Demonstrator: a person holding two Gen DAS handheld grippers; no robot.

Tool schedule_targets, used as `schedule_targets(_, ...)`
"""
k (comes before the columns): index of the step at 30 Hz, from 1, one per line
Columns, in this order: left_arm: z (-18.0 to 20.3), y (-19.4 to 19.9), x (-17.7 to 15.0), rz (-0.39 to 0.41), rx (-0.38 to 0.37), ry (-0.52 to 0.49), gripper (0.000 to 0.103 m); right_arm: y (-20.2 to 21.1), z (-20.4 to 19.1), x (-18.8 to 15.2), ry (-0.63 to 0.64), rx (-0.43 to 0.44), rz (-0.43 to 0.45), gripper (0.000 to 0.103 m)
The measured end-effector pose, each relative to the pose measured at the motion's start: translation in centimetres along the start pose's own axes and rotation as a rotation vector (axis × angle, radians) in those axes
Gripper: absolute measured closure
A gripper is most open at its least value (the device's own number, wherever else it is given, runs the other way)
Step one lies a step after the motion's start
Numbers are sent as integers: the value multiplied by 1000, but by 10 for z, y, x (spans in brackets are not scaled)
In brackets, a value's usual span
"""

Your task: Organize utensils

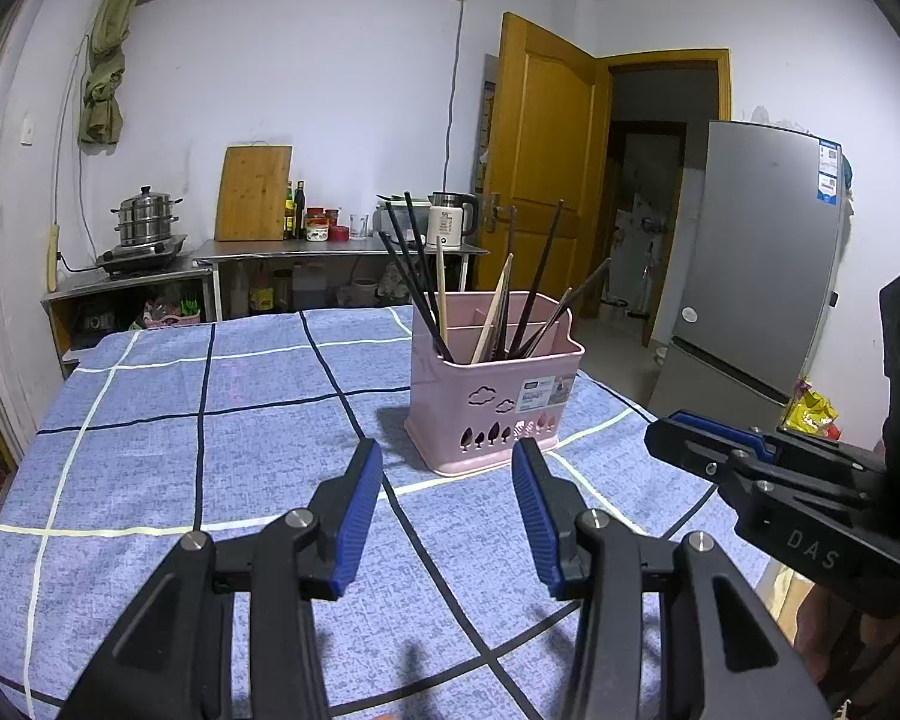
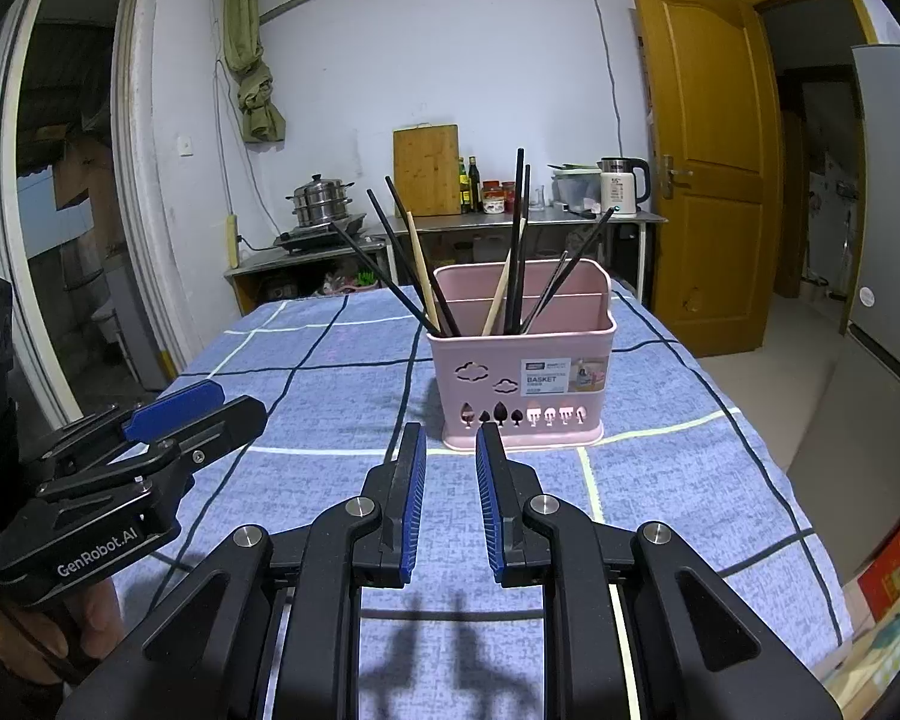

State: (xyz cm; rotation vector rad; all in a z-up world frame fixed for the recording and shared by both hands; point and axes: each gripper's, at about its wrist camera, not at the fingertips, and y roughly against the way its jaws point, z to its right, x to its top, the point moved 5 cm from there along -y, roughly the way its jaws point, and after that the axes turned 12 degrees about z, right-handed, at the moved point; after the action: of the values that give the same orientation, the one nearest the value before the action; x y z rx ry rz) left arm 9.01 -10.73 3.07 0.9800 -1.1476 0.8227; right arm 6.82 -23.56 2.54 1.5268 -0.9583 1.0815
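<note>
A pink utensil basket [image 1: 492,402] [image 2: 522,384] stands on the blue checked tablecloth [image 1: 210,420] [image 2: 330,384]. Several black and wooden chopsticks [image 1: 498,306] [image 2: 510,264] stand in it, leaning in different directions. My left gripper [image 1: 447,459] is open and empty, a short way in front of the basket. My right gripper [image 2: 447,438] is open with a narrower gap, empty, just in front of the basket. Each gripper shows from the side in the other's view: the right one [image 1: 678,438] at the right edge, the left one [image 2: 234,408] at the left.
A steel counter [image 1: 330,249] at the back wall holds a steamer pot [image 1: 147,219], cutting board [image 1: 252,192], bottles and a kettle [image 1: 450,219]. A grey fridge [image 1: 756,252] and a wooden door [image 1: 540,162] stand to the right. The table edge drops off at right.
</note>
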Motion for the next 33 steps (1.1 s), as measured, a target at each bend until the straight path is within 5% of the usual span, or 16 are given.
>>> schedule_targets(33,-2,2,-4,-5,15,-6,56,0,-3,-2,4,5,-8,85)
